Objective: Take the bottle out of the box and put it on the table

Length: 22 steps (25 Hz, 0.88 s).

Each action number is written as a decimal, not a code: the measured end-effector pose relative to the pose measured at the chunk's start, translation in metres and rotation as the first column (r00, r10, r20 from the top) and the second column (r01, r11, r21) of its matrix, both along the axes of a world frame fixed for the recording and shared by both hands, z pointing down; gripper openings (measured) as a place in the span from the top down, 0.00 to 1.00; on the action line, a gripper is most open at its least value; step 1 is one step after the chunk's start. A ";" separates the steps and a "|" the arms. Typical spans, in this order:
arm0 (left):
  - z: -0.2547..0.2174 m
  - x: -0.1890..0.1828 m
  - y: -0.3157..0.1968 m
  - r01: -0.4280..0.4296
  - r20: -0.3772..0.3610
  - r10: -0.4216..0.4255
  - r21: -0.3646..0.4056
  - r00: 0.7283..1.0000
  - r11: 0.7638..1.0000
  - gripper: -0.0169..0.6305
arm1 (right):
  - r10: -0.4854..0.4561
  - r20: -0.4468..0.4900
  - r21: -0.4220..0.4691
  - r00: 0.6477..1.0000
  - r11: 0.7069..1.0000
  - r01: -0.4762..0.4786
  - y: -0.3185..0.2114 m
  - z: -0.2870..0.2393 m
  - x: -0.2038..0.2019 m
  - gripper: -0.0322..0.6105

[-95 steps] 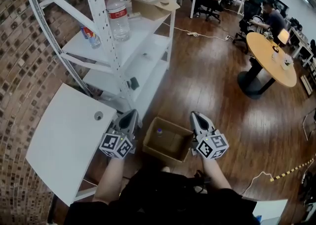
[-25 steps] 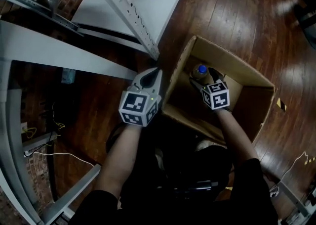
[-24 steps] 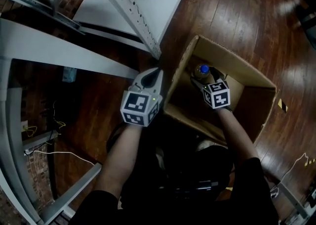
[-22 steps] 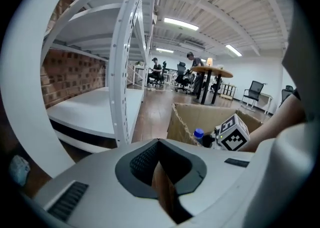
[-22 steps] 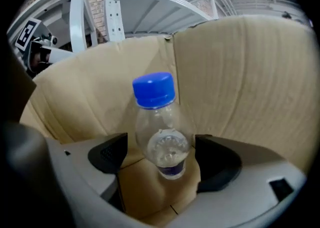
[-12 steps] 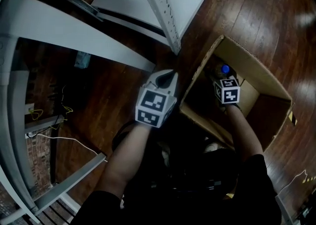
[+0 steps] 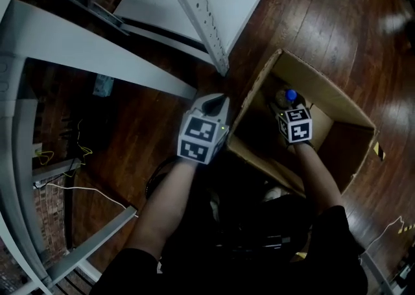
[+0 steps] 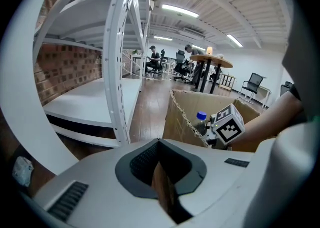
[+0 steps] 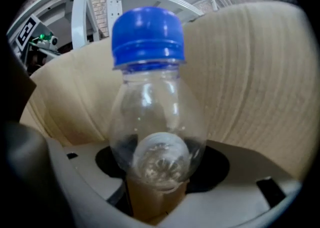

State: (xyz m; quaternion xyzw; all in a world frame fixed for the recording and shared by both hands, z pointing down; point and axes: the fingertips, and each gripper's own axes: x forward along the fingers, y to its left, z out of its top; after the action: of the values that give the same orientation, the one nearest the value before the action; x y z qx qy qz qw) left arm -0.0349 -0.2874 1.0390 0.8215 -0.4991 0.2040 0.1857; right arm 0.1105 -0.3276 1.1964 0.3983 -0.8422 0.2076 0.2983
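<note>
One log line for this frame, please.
phase: grasp | right gripper: inside box, jaws closing around bottle, not yet clamped | left gripper: outside box, shut, empty | bottle: standing in box

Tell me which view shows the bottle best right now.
Right gripper view: the bottle fills the frame, blue cap and clear body, between the closing fingers. Head view shows only its cap inside the box; left gripper view shows cap and neck, small, above the box edge.
</note>
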 end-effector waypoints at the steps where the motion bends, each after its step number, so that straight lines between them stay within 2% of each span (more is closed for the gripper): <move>1: 0.000 0.002 -0.002 -0.002 -0.003 0.002 -0.001 1.000 1.000 0.99 | -0.014 -0.004 0.014 1.000 1.000 0.014 0.002 -0.009 0.000 0.48; 3: 0.003 0.005 -0.003 0.000 0.009 0.000 -0.002 1.000 1.000 0.99 | -0.023 -0.008 0.035 1.000 0.999 0.023 0.007 -0.033 0.004 0.48; 6: -0.001 -0.003 0.016 0.042 0.052 -0.040 -0.042 0.998 0.998 0.99 | 0.029 0.014 0.035 0.999 0.999 -0.029 0.023 -0.090 0.015 0.48; 9: -0.041 0.000 0.036 0.064 0.056 -0.059 -0.094 0.997 0.993 0.99 | 0.082 0.031 0.017 0.996 0.996 -0.083 0.037 -0.164 0.031 0.48; 12: -0.100 0.021 0.050 0.014 0.037 -0.008 -0.152 0.999 0.988 0.99 | 0.117 0.031 0.021 0.993 0.993 -0.118 0.050 -0.238 0.044 0.48; 14: -0.149 0.032 0.057 -0.014 0.003 0.015 -0.162 1.000 0.987 0.99 | 0.124 0.030 0.023 0.992 0.992 -0.125 0.062 -0.289 0.047 0.48; 17: -0.233 0.049 0.069 -0.059 -0.073 0.049 -0.136 0.996 0.989 0.99 | 0.142 0.033 0.023 0.989 0.989 -0.143 0.082 -0.370 0.053 0.48; 22: -0.373 0.073 0.073 -0.131 -0.061 0.127 -0.067 0.990 0.989 0.99 | 0.162 0.025 0.054 0.986 0.985 -0.164 0.101 -0.512 0.067 0.48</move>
State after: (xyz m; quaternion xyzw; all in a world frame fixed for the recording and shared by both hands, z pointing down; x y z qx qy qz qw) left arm 0.0379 -0.2142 0.6657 0.8504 -0.4319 0.2097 0.2152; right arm 0.1771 -0.2266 0.6847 0.4718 -0.8153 0.2118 0.2603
